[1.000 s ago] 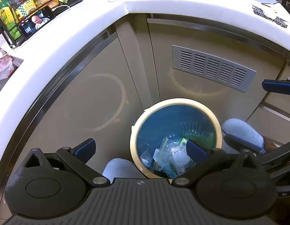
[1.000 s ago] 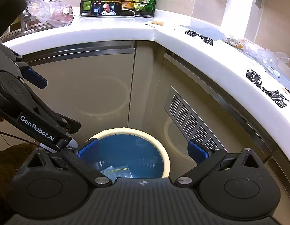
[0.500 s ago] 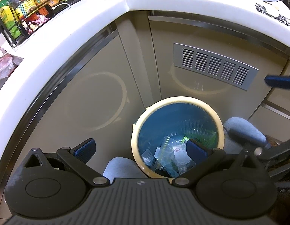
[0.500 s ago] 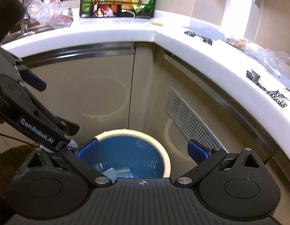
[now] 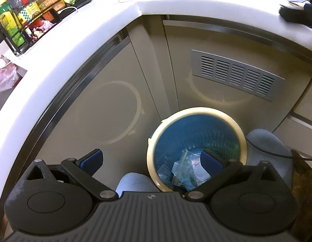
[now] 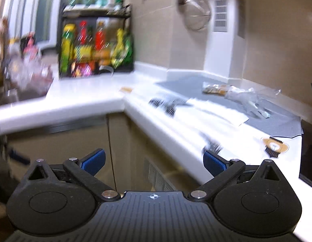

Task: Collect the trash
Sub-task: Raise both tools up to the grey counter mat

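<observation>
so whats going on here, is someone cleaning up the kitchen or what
A person with a gripper in each hand is collecting trash. The left gripper hangs open and empty over the bin on the floor, which already holds clear plastic bags. The right gripper, also open and empty, points at the counter, where a crumpled clear wrapper lies on a grey mat.

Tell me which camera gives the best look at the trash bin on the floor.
The left wrist view. It looks straight down into the trash bin, showing its cream rim, blue liner and the clear plastic bags inside, with the open left gripper above. The right wrist view is blurred, points at the countertop, and shows no bin.
</observation>
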The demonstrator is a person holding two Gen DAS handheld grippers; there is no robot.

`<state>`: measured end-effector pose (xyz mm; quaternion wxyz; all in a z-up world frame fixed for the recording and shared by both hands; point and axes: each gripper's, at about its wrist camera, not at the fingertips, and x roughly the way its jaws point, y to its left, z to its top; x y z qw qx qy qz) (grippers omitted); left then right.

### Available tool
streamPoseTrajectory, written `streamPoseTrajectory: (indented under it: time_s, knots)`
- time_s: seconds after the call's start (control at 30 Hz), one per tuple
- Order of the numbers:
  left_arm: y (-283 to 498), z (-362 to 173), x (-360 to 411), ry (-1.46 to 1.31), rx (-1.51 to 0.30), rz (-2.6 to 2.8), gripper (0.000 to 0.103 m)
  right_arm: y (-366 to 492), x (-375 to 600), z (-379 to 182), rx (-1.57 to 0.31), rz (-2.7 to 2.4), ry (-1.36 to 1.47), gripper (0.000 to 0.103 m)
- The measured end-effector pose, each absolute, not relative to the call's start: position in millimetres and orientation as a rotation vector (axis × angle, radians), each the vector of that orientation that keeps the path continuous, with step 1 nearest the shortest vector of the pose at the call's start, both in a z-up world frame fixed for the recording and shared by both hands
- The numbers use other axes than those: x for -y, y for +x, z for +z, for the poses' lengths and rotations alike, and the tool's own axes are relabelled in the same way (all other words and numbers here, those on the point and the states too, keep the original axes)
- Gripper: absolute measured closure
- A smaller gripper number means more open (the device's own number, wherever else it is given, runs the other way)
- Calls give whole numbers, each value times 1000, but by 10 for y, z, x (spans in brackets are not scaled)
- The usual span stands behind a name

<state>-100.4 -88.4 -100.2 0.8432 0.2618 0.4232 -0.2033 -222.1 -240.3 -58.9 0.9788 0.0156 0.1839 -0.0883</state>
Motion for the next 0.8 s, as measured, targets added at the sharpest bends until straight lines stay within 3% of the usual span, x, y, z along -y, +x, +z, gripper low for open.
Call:
streamPoseTrajectory:
  time_s: [0.47,0.8]
  knots:
    - [-884,-1035,905,555,-921,-407,0,-1607,3631,-26,-196,-463,108,0]
    - [-737,-1024,817,542,-948,-358,0,-426,4671,-363,-385,-650,311,0]
